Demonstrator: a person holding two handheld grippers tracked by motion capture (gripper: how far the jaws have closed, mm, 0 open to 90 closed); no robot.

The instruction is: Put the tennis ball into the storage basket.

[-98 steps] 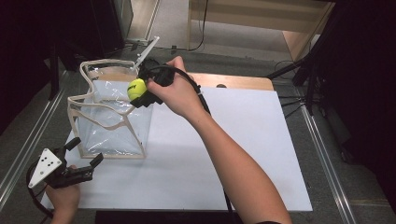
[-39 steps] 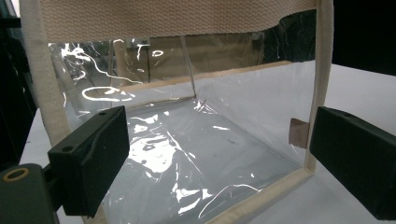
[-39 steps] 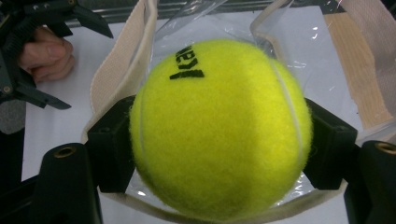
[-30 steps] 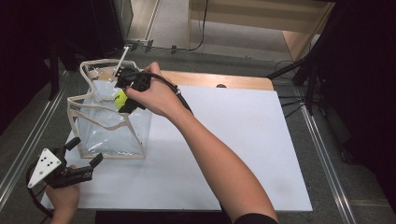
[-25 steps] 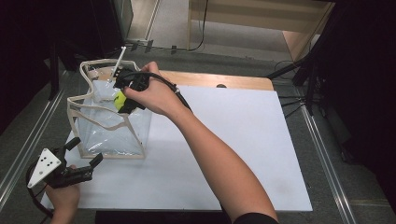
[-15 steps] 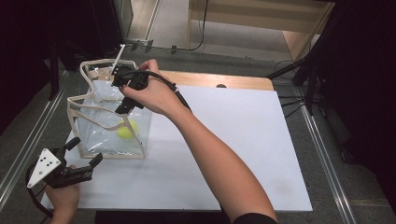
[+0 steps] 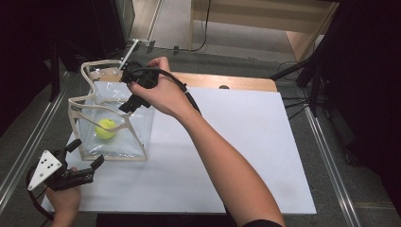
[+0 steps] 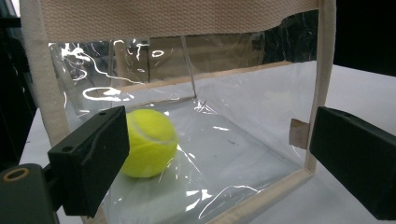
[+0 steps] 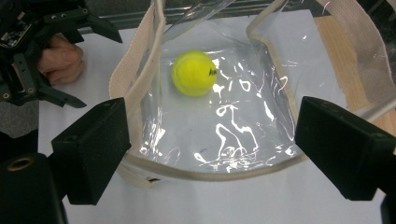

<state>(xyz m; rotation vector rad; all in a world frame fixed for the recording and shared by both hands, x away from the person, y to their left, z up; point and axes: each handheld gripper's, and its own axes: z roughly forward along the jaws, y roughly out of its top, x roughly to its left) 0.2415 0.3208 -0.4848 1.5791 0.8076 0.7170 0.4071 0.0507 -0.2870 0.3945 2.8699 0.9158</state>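
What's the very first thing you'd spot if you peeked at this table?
The bright yellow tennis ball jumps out: it lies on the bottom of a clear plastic bag with cream straps, at the left of the white table. The right gripper hangs over the bag's open top with nothing between its open jaws. The left gripper waits open at the table's near left corner.

Only print I can spot is dark lettering on the tennis ball point(image 9: 194, 73) in the right gripper view, starting with what looks like an "A"; the rest curves out of sight. Can't read a full word. No other text anywhere.
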